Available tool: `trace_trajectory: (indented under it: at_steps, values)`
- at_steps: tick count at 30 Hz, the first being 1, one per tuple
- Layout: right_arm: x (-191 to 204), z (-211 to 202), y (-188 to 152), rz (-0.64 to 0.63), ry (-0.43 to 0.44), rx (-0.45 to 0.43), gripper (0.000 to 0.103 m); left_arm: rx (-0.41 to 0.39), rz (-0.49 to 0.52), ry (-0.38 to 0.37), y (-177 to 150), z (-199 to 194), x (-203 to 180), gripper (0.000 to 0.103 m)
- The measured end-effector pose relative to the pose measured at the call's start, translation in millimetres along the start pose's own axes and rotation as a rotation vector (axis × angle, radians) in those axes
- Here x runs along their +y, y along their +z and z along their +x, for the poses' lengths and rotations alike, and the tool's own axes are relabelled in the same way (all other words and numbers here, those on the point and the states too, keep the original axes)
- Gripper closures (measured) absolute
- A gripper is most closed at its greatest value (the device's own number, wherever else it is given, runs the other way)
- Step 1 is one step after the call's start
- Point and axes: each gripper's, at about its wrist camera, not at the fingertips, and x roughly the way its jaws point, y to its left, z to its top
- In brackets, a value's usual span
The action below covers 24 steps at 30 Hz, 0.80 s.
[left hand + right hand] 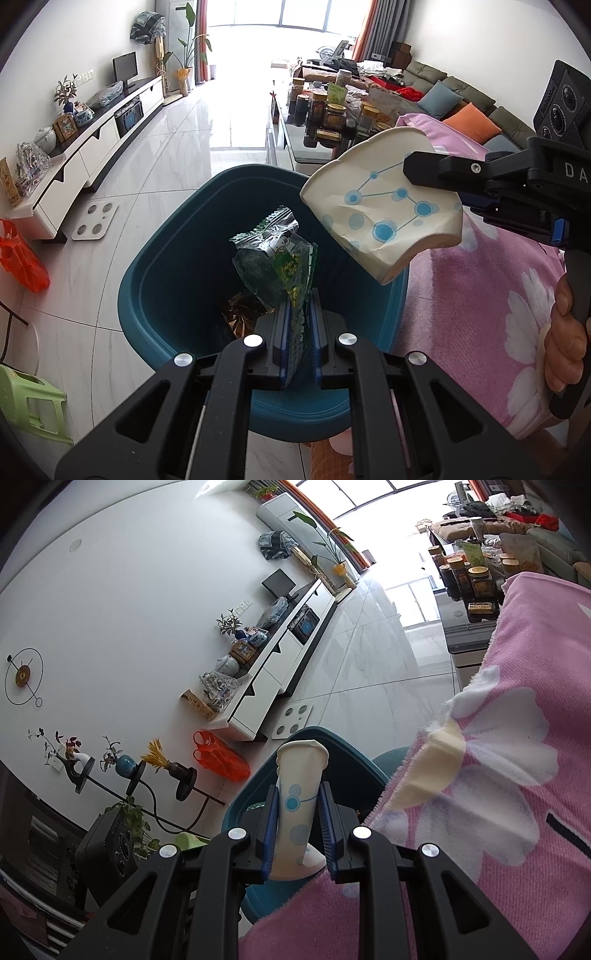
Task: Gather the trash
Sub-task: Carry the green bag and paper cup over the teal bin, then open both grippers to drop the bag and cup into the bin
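A: Count?
B: One teal bin (155,295), two grippers. Left gripper (297,325) pinches one green wrapper (275,262) above the bin's mouth; one gold wrapper (240,314) lies inside.
A: Right?
B: Right gripper (298,827) clamps one crushed paper cup (299,782) at the bin's rim, beside the pink blanket (498,794).

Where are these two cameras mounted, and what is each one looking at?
Left wrist: sits on the left tongs, looking down into the bin; its fingers clamp a wrapper; the right tongs, holding a cup, and a hand show.
Right wrist: sits on the right tongs, facing the bin past the squashed cup; no hand shows.
Shared: bin, cup, pink blanket.
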Motion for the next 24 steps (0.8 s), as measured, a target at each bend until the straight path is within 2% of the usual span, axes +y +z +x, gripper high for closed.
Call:
trace_trajectory:
  at_steps: [10,24]
  values:
    - [5.6,4.5,-0.2,-0.021,-0.005,0.017,0.083,0.008,0.003,0.033,-10.3,7.6,1.5,0.093]
    - [16.3,26.5,6.7,-0.041,-0.052,0.065,0.08,0.008,-0.002,0.054,-6.0,15.4,1.3,0.092]
